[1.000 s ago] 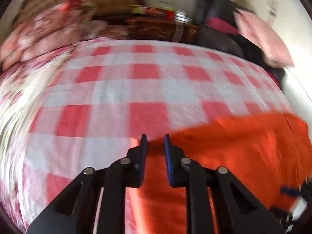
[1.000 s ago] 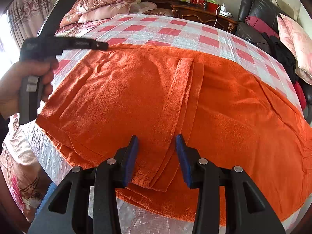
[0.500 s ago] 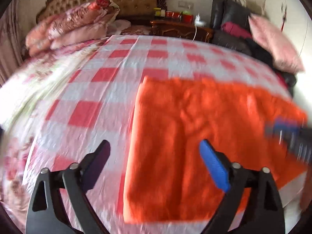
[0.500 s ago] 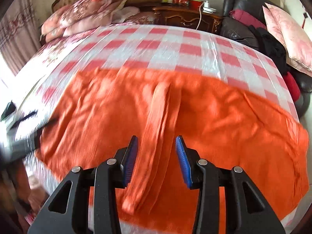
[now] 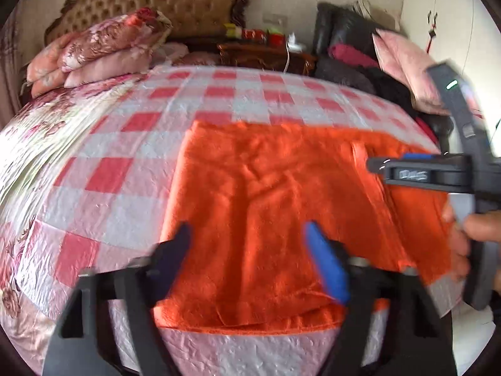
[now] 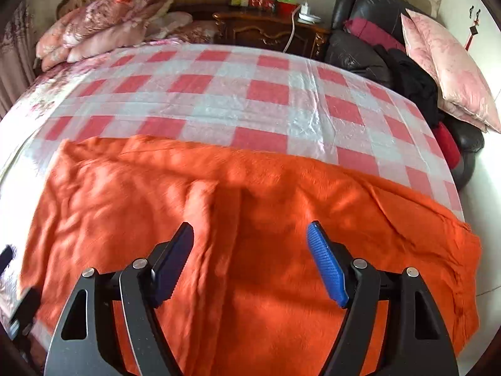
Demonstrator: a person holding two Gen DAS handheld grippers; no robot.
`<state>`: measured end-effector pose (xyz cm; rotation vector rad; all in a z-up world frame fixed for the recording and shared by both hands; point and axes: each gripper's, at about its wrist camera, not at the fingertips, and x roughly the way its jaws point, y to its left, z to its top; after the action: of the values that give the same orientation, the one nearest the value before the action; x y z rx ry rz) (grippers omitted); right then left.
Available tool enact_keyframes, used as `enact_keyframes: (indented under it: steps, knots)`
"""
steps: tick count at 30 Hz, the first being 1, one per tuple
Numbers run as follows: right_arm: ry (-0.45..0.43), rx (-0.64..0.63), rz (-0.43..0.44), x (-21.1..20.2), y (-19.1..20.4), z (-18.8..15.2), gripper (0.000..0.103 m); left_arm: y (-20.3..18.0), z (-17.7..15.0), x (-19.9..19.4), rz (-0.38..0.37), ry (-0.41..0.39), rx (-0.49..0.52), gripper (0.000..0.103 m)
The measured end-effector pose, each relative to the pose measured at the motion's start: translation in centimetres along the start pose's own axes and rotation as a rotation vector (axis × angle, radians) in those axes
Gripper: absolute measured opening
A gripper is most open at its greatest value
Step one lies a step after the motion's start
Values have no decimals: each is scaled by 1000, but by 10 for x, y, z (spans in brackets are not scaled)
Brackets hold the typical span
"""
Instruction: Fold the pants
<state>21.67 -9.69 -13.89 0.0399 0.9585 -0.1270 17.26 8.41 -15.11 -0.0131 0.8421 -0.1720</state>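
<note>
Left gripper (image 5: 250,260) and right gripper (image 6: 250,260) both hover, fingers apparently spread wide, holding nothing.

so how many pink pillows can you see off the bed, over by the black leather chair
1 for sure: a pale pink satin pillow leaning on the black leather chair, right of the red-and-white checked bed. More may be hidden behind the dark clothes piled there.

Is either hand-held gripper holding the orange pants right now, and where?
No. The left hand-held gripper and right hand-held gripper are both open and empty above the orange pants, which lie loose on the bed.
</note>
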Motion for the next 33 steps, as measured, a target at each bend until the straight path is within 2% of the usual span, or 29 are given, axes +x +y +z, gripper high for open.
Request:
enact_keyframes:
  steps: [1, 3, 6, 8, 11, 15, 24, 30, 33]
  knots:
    - [-5, -3, 20, -8, 5, -7, 72, -2, -2, 3, 15, 20, 12, 48]
    - [12, -17, 54, -15, 15, -19, 72, -2, -7, 9, 34, 55, 22, 38]
    - [35, -28, 74, -21, 29, -36, 72, 2, -12, 14, 41, 73, 11, 35]
    - [52, -48, 56, -20, 36, -42, 72, 0, -12, 15, 51, 80, 30, 35]
    - [64, -48, 64, -20, 37, -47, 71, 5, -11, 11, 24, 82, -6, 34]
    - [101, -41, 59, -11, 32, -56, 70, 5, -14, 6, 34, 92, -4, 34]
    - [89, -42, 71, -13, 29, -61, 72, 20, -21, 1, 90, 122, -33, 34]
    - [91, -42, 69, -14, 29, -62, 72, 23, -22, 0, 86, 123, -37, 35]
    - [92, -45, 66, -14, 29, -62, 73, 25, -22, -1, 72, 123, -47, 39]
